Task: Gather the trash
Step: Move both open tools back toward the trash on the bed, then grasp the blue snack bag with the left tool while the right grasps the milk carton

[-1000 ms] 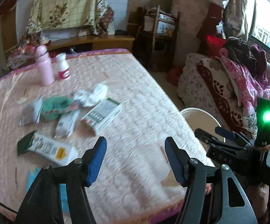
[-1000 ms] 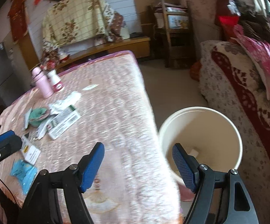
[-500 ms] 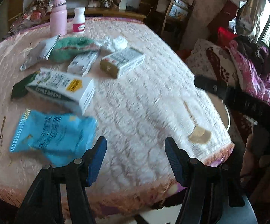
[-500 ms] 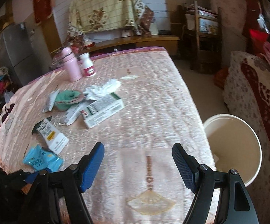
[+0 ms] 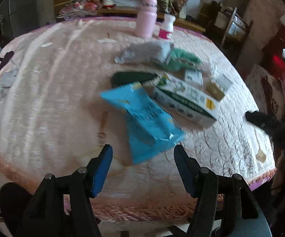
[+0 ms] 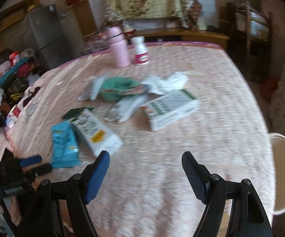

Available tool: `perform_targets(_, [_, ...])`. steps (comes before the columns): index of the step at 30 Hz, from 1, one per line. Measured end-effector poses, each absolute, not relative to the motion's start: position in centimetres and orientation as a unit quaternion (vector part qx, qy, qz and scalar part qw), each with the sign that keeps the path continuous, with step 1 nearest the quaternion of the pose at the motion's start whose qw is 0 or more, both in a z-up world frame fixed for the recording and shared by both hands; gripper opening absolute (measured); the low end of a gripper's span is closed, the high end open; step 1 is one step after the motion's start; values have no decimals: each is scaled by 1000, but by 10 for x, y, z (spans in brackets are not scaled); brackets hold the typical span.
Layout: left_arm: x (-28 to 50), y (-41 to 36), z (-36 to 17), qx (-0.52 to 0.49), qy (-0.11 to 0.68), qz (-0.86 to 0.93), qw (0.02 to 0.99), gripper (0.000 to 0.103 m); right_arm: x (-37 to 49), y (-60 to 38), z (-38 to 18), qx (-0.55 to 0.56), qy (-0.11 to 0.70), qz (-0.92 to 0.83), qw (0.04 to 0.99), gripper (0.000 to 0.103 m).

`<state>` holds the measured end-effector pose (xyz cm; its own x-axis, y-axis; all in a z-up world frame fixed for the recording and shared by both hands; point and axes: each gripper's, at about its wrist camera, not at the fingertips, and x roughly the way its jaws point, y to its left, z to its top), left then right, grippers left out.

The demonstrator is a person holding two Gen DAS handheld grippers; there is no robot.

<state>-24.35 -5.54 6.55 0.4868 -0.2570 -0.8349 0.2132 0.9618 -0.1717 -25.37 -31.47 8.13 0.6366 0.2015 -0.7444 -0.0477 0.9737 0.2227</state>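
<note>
Trash lies on a pink quilted table [image 5: 43, 98]: a blue wrapper [image 5: 142, 116], a white and green carton [image 5: 186, 100], a second box [image 6: 172, 108], a green cloth [image 6: 118, 86], crumpled white paper [image 6: 168, 82] and small packets. My left gripper [image 5: 141, 156] is open and empty, just short of the blue wrapper's near edge. My right gripper [image 6: 145, 164] is open and empty above the bare front of the table, with the carton [image 6: 97, 132] and blue wrapper [image 6: 63, 144] to its left. The left gripper also shows in the right wrist view [image 6: 34, 164].
A pink bottle [image 6: 118, 47] and a white pill bottle [image 6: 140, 52] stand at the far side of the table. A cream bucket [image 6: 284, 173] stands on the floor off the table's right edge. A sofa with clothes is on the right, clutter on the left.
My left gripper has swung left and closer to the blue wrapper, which now lies straight ahead. My right gripper has turned left, away from the bucket and toward the trash pile.
</note>
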Motion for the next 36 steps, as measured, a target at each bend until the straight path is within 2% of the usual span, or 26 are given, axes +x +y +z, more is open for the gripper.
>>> perform_targets(1, [-243,-53,70,-24,485,-134,864,66,-250,-308,80,89,422,80,898,79])
perform_targets(4, [-239,-51,77,-31,478,-136,867,75,-236,-286,78,75,426,124,893,79])
perform_targets(11, [-222,-56,74,-36,480,-130,867,75,-190,-247,66,1,449,183,874,79])
perform_targets(17, [-209,-53,67,-63,488,-124,862,75,-164,-228,45,-17,468,213,858,78])
perform_targets(20, [-199,-56,59,-71,495,-118,858,75,-167,-234,43,-2,463,193,865,69])
perform_targets(24, [-186,-62,43,-84,498,-102,857,77,-202,-273,48,39,462,124,877,66])
perform_targets(28, [-172,-72,23,-99,517,-105,844,77,-234,-296,46,52,467,86,878,68])
perform_targets(31, [-168,-82,19,-74,509,-96,852,77,-238,-306,45,61,463,88,880,74])
perform_targets(33, [-167,-86,17,-57,507,-99,854,76,-233,-305,46,53,464,90,880,74])
perform_targets(34, [-167,-87,17,-53,506,-103,855,67,-228,-302,46,46,463,94,880,74])
perform_targets(35, [-168,-88,17,-48,504,-105,856,53,-224,-298,46,40,463,98,880,74])
perform_targets(36, [-169,-89,18,-45,506,-110,854,52,-221,-294,45,35,465,104,878,74])
